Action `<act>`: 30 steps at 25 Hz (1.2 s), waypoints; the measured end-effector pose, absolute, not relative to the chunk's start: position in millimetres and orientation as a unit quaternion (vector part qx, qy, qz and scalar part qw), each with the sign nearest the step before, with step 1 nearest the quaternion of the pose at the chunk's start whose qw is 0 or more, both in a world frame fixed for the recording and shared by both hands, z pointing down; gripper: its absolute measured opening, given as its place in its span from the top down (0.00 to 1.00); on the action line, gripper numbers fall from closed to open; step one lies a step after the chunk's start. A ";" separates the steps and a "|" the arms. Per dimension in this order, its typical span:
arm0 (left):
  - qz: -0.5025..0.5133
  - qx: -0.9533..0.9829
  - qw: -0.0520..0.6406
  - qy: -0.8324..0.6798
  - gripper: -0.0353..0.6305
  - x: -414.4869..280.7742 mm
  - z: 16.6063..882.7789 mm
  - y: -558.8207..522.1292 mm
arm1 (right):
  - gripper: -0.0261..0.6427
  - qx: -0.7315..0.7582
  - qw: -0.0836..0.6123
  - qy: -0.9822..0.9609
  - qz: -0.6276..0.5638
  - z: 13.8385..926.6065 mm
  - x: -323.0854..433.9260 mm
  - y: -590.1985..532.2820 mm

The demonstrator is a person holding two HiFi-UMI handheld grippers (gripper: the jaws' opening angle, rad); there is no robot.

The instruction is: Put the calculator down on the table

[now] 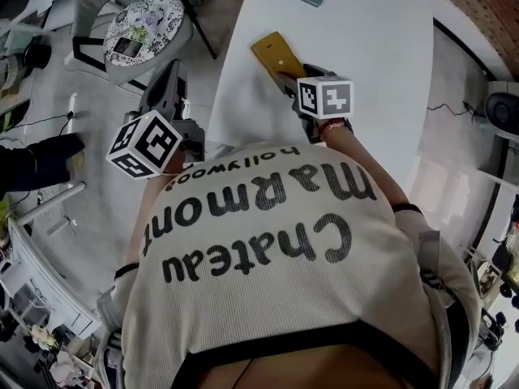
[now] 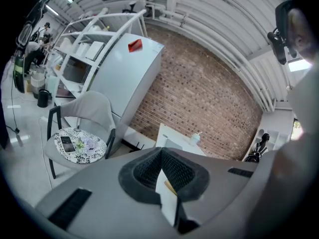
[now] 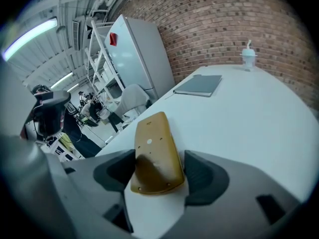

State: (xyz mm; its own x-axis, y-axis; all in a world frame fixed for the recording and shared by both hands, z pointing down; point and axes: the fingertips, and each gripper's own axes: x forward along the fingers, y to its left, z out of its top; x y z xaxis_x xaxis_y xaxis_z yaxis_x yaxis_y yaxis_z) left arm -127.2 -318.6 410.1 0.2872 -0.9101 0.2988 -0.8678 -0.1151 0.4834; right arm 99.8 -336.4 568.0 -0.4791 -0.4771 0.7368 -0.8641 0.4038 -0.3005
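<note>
The yellow calculator [image 1: 274, 53] lies back-up on the white table [image 1: 365, 47], near its left edge. In the right gripper view the calculator [image 3: 153, 151] rests flat on the tabletop between the jaws of my right gripper [image 3: 160, 172], which stands open: a thin gap shows beside the right pad. The head view has that right gripper [image 1: 285, 79] just behind the calculator's near end. My left gripper [image 1: 166, 87] hangs off the table's left side, over the floor. Seen in its own view, the left gripper [image 2: 160, 151] has its pads meeting at the tips and holds nothing.
A grey notebook [image 3: 199, 85] lies further along the table, with a small bottle [image 3: 248, 55] beyond it. A chair with a patterned round seat [image 1: 144, 24] stands left of the table. A white fridge [image 2: 127, 78] stands against the brick wall.
</note>
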 end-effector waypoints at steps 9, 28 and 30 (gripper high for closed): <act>-0.039 0.746 0.299 -0.594 0.94 -129.8 411.5 -312.2 | 0.50 0.435 0.286 -0.786 0.335 565.2 100.9 -332.7; -0.041 0.747 0.311 -0.586 0.94 -155.3 405.2 -286.3 | 0.49 0.472 0.246 -0.778 0.335 565.9 102.4 -329.2; -0.037 0.750 0.311 -0.582 0.94 -160.8 403.9 -282.7 | 0.49 0.474 0.246 -0.778 0.331 565.2 101.2 -330.0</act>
